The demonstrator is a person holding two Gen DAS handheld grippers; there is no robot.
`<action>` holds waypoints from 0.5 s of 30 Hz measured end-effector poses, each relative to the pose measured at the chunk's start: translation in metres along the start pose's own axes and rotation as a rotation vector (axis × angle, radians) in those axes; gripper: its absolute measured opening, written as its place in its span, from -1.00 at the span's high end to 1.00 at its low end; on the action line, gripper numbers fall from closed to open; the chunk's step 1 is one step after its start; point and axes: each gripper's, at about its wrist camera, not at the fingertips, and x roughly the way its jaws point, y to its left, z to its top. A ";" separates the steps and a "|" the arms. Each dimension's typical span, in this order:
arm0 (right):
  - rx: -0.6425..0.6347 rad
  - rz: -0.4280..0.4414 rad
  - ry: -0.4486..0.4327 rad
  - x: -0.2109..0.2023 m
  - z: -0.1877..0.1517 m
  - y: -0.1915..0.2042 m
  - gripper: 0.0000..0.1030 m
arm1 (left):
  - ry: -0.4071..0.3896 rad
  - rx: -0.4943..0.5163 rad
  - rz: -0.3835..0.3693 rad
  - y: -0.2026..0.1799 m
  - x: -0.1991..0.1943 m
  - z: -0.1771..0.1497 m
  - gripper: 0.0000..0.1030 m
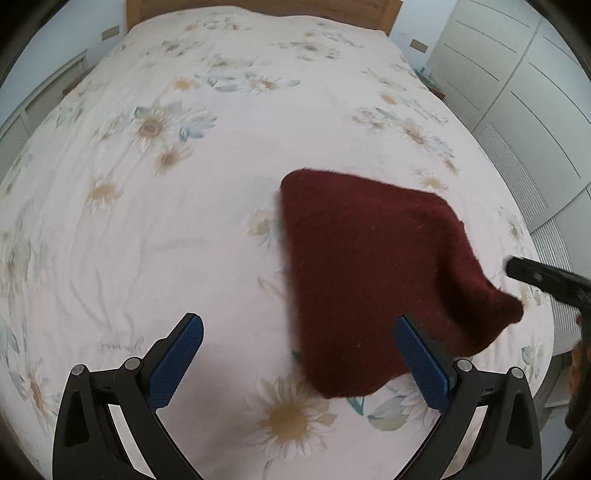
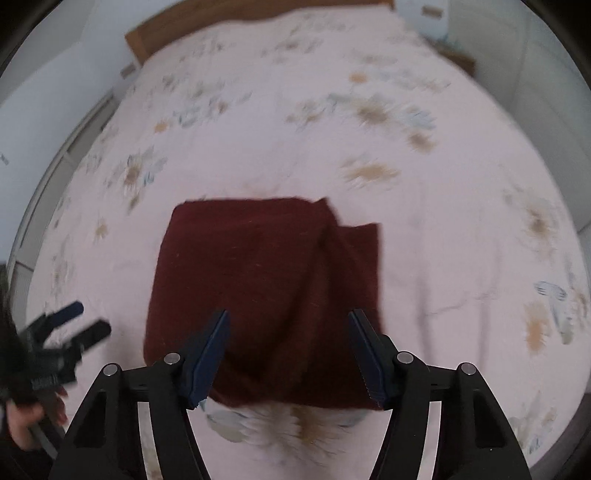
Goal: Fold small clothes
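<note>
A dark red knitted garment (image 1: 376, 273) lies folded on the flowered bedspread (image 1: 184, 221), and also shows in the right wrist view (image 2: 266, 295). My left gripper (image 1: 299, 325) is open and empty, above the bed to the left of the garment's near edge. My right gripper (image 2: 288, 321) is open and empty, hovering over the garment's near part. One right finger (image 1: 535, 275) shows at the right edge of the left wrist view. The left gripper (image 2: 81, 325) shows at the left of the right wrist view. A fold ridge runs down the garment's right side.
The bedspread (image 2: 443, 240) covers the whole bed. A wooden headboard (image 1: 258, 7) is at the far end. White wardrobe doors (image 1: 517, 92) stand along the right side. A white wall and low unit (image 1: 33, 99) run along the left.
</note>
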 end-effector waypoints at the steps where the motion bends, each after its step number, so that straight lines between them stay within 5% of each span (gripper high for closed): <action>1: -0.003 0.002 0.024 0.009 0.002 0.004 -0.29 | 0.005 -0.018 -0.026 0.004 -0.001 -0.002 -0.98; 8: -0.019 -0.015 0.165 0.062 -0.005 0.018 -0.24 | 0.024 -0.032 -0.051 0.012 0.005 -0.010 -0.98; 10: -0.013 -0.043 0.177 0.068 -0.008 0.014 0.41 | 0.029 -0.030 -0.055 0.013 0.008 -0.011 -0.98; 15: -0.001 -0.029 0.087 0.042 -0.011 0.000 0.55 | 0.040 -0.021 -0.048 0.013 0.014 -0.011 -0.98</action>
